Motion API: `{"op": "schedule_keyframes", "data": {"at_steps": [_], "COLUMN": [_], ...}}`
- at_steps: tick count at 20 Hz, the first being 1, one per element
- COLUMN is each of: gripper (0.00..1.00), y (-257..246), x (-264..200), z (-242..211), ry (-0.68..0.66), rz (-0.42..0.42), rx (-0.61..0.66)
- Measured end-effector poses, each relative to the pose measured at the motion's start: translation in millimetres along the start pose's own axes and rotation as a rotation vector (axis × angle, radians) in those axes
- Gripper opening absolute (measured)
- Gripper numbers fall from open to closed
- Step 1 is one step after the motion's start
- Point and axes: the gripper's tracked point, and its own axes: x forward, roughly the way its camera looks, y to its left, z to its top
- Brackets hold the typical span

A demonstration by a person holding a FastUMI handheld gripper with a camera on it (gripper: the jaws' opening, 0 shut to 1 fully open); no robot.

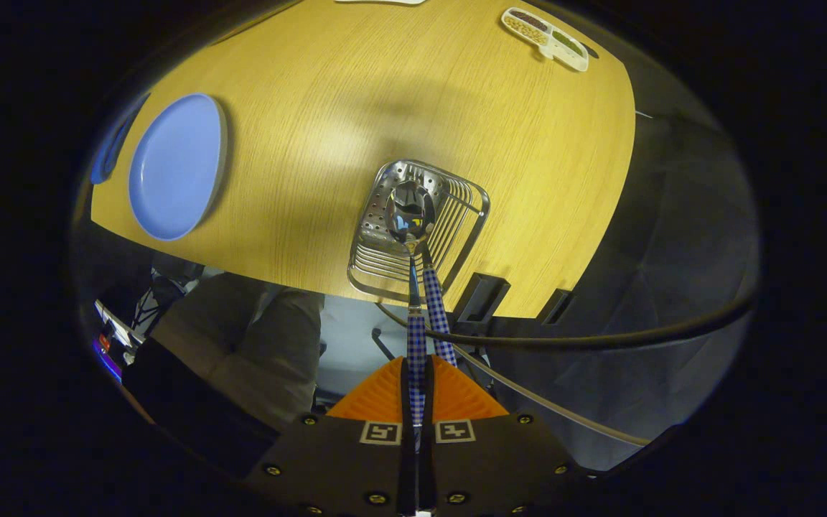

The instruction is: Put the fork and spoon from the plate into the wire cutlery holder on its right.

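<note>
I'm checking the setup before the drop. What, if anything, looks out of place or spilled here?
Nothing stands out. The fingers are shut on the spoon, whose bowl hangs over the wire cutlery holder; a second checked handle leans in the holder. The blue plate lies bare on the table.

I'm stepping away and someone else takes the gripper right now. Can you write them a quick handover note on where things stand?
Gripper: shut on the spoon, both fingers clamped on its checked handle, bowl end pointing away.
Spoon: its bowl hangs over the open top of the wire cutlery holder, which stands on the wooden table.
Second checked handle leans out of the holder beside the spoon; probably the fork, though its head is hidden.
Plate: bare, off to the holder's side.
Done: both pieces are off the plate.
Left: lower the spoon into the holder, open the fingers, pull back.
</note>
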Motion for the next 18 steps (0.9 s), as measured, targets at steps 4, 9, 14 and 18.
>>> {"op": "schedule_keyframes", "data": {"at_steps": [4, 9, 14, 18], "gripper": [0.03, 0.12, 0.7, 0.94], "y": [0.7, 0.3, -6.8, 1.7], "x": [3.9, 1.3, -4.9, -24.5], "z": [13.6, 29.7, 21.6, 3.7], "ry": [0.027, -0.001, -0.05, -0.129], "rz": [0.032, 0.066, 0.081, 0.126], "rx": [-0.016, -0.019, -0.015, 0.028]}}
